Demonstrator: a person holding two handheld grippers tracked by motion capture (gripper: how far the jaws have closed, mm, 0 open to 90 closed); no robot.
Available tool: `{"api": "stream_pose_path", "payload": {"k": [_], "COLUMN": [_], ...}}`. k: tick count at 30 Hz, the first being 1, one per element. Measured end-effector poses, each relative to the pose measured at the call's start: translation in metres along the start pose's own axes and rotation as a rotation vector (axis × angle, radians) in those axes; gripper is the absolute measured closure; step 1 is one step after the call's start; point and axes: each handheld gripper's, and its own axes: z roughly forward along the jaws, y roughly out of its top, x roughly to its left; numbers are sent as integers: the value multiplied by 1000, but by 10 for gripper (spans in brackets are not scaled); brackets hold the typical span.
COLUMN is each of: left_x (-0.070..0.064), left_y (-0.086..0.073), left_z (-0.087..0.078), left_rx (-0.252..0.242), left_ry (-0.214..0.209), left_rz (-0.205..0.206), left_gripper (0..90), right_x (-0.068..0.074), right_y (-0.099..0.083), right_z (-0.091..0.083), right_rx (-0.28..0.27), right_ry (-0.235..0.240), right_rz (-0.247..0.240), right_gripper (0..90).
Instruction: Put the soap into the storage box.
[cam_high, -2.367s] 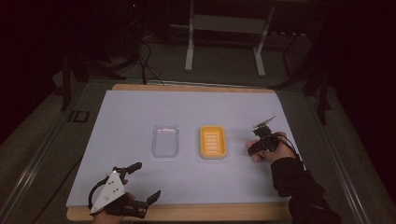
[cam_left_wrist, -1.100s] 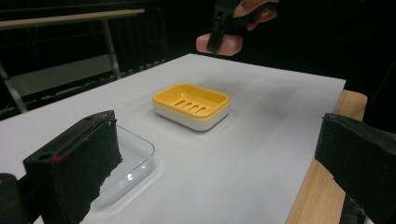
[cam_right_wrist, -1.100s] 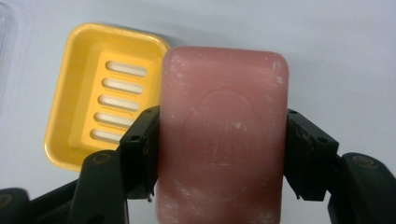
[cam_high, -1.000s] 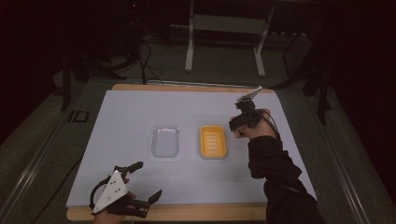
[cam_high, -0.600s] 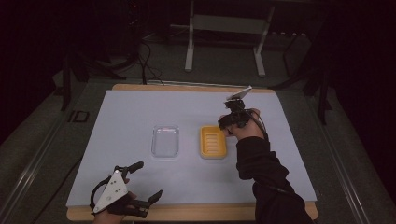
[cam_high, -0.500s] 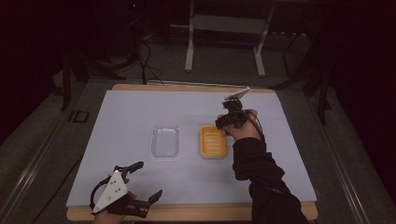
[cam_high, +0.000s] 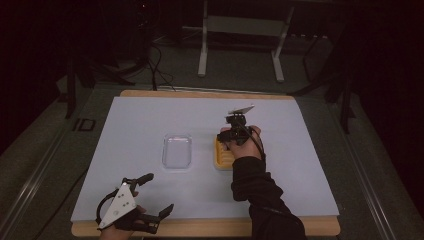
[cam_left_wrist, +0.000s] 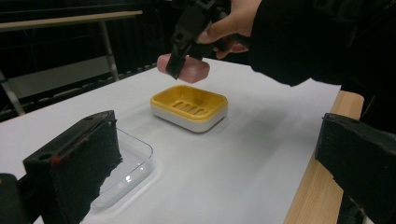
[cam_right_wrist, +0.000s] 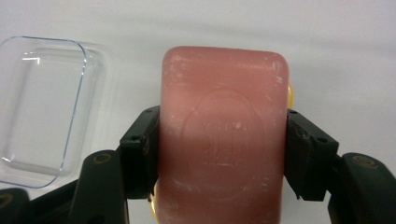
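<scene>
The right gripper (cam_right_wrist: 219, 154) clamps a pink soap bar (cam_right_wrist: 223, 135) between its jaws, held in the air just above the yellow soap dish (cam_left_wrist: 189, 107). A clear plastic lid (cam_high: 177, 151) lies beside the dish. The left gripper (cam_high: 150, 200) rests near the table's front edge, jaws wide apart.

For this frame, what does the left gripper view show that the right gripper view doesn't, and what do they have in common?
Left gripper view alone: the yellow soap dish in full, slotted and empty, with the pink soap bar held in the air above it by the right gripper, plus the table's wooden edge. Right gripper view alone: the emblem pressed into the bar's face and the jaws clamping its two long sides. Both: the bar, the clear plastic lid and the white table surface.
</scene>
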Motion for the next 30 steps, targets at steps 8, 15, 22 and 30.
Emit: {"api": "stream_pose_path", "payload": {"k": [8,15,22,30], "left_x": [0,-1,-1,-1], "left_y": [0,0,1,1], "left_z": [0,0,-1,-1], "left_rx": [-1,-1,-5,-4], "left_ry": [-1,-3,-8,-12], "left_rz": [3,4,4,2], "left_gripper": [3,3,3,3], "right_x": [-1,0,-1,-2], "right_y": [-11,-17,-20,-20], "right_z": [21,40,52,55], "right_rx": [28,41,61,78], "right_ry": [0,-2,-25,-20], "right_rz": [20,43,38,26], "right_gripper": [371,371,370,364]}}
